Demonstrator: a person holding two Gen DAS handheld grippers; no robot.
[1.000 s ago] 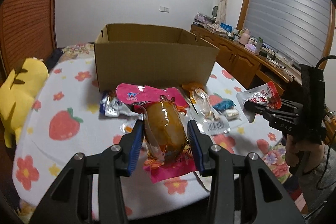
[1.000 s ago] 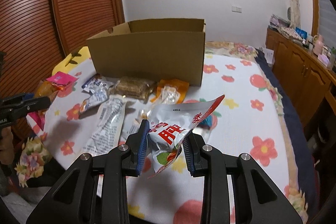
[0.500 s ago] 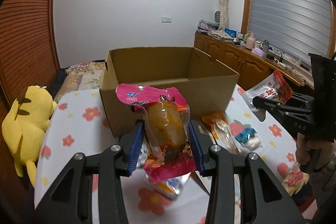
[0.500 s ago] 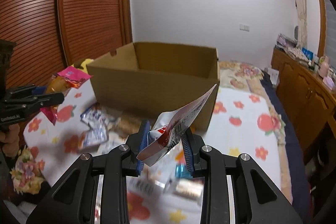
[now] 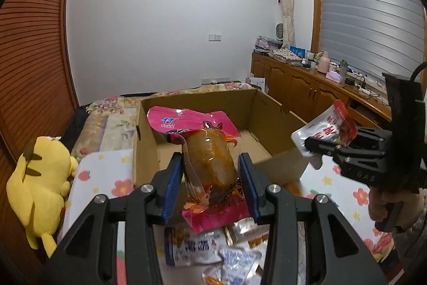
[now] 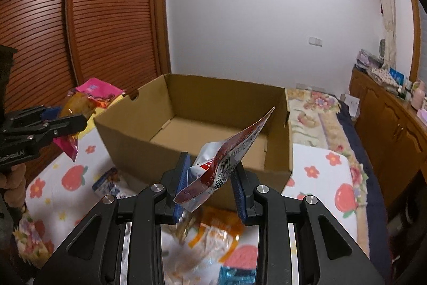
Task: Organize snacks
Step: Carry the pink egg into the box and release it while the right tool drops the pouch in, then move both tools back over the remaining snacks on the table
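Observation:
My left gripper (image 5: 210,172) is shut on a pink snack pack (image 5: 208,154) with a brown, glossy filling, raised just before the near wall of an open cardboard box (image 5: 149,135). The same pink snack pack (image 6: 80,103) shows at the left of the right wrist view, in the left gripper (image 6: 72,119). My right gripper (image 6: 210,175) is shut on a red and white snack pouch (image 6: 226,154), its tip over the box's near rim. That pouch (image 5: 325,127) and the right gripper (image 5: 315,146) appear at the right in the left wrist view. The cardboard box (image 6: 128,135) holds nothing I can see.
Several loose snack packets (image 5: 213,253) lie on the strawberry-print cloth (image 5: 106,172) below both grippers. A yellow plush toy (image 5: 40,183) sits at the left. A wooden sideboard (image 5: 307,90) with clutter runs along the right wall. A person's hand (image 5: 387,205) holds the right gripper.
Both grippers rose and moved forward with their packs, from over the loose snacks up to the box's near rim. The inside of the box now shows.

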